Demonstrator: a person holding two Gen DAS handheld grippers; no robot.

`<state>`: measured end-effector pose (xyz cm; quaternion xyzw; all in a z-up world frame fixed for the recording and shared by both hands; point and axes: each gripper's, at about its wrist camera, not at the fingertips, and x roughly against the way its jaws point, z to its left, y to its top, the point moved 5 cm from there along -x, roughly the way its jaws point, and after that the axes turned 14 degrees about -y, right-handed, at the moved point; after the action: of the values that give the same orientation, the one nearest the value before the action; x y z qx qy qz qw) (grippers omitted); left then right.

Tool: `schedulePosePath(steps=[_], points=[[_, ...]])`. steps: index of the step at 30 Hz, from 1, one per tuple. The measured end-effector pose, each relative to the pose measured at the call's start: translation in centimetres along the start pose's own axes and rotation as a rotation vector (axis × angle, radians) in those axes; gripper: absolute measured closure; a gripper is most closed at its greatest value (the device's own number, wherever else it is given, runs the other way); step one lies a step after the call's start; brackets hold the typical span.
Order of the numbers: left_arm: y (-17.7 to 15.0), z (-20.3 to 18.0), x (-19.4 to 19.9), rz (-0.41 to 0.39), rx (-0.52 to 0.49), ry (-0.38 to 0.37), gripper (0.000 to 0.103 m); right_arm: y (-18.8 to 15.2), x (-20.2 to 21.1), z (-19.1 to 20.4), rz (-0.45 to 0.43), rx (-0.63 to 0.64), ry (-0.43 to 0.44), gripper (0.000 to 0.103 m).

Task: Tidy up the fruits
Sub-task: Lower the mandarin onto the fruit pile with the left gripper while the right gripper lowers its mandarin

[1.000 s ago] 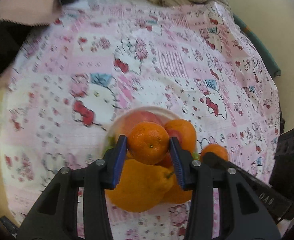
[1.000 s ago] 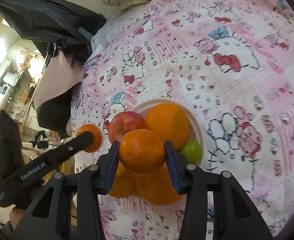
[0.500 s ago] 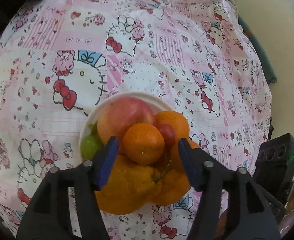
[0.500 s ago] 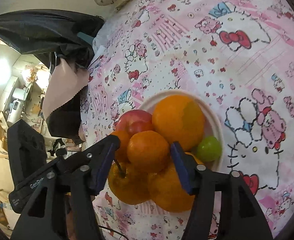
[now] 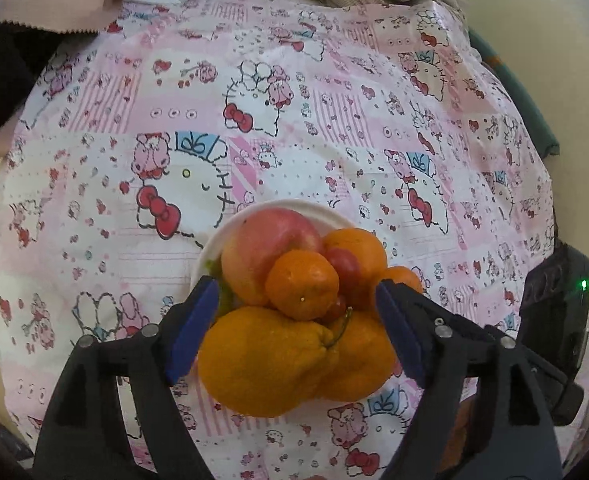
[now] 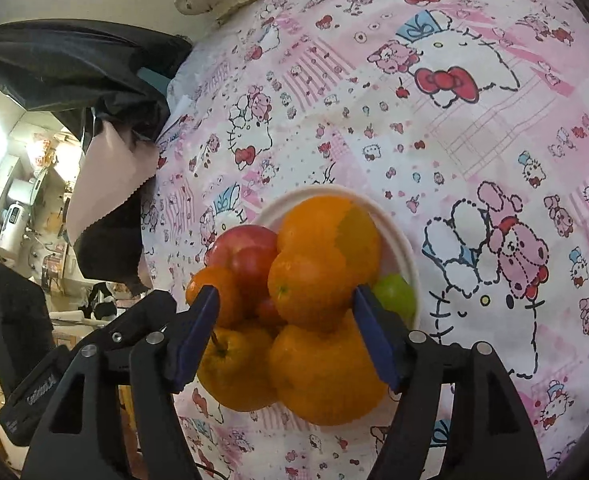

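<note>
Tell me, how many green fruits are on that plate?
1: a green fruit at the plate rim, beside the oranges; more may hide underneath.

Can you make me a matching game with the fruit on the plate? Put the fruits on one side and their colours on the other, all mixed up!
Things:
1. apple
2. small round fruit at the plate's edge
3. mandarin on top of the pile
4. plate

Colours:
a. white
b. orange
c. red and pink
d. green

Pairs: 1-c, 2-d, 3-b, 4-a
</note>
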<state>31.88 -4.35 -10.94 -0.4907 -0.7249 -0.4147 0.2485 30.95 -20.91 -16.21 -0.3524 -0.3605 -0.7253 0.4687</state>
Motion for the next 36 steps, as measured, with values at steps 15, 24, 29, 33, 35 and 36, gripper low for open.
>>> schedulePosePath(steps=[15,24,29,33,35,36], points=[[-1.5,0.9,3.3,-0.058,-0.052,0.063,0.025,0.8,0.0,-1.6,-0.049,0.041,-0.152,0.055],[-2.4,2.9,4.6,-0.07,-0.022,0.062,0.025,0.8,1.9,0.7,-0.109,0.097,-0.069,0.056],[-2.4,3.5,4.7,-0.076,0.002,0.061,0.025,-0.6,0.3,3.1,-0.037,0.127,0.013,0.055],[-2.5,3.5,4.5,-0.075,0.003,0.057,0.025,-1.1,-0.6,2.6,-0.002,0.105,0.01,0.044],[-2.5,3.5,4.3,-0.071,0.001,0.056,0.025,-0.9,-0.3,2.3,-0.015,0.094,0.001,0.04],[-2.6,3.4,4.3,-0.07,0.0,0.057,0.025,-0.9,-0.3,2.3,-0.017,0.093,-0.002,0.04]])
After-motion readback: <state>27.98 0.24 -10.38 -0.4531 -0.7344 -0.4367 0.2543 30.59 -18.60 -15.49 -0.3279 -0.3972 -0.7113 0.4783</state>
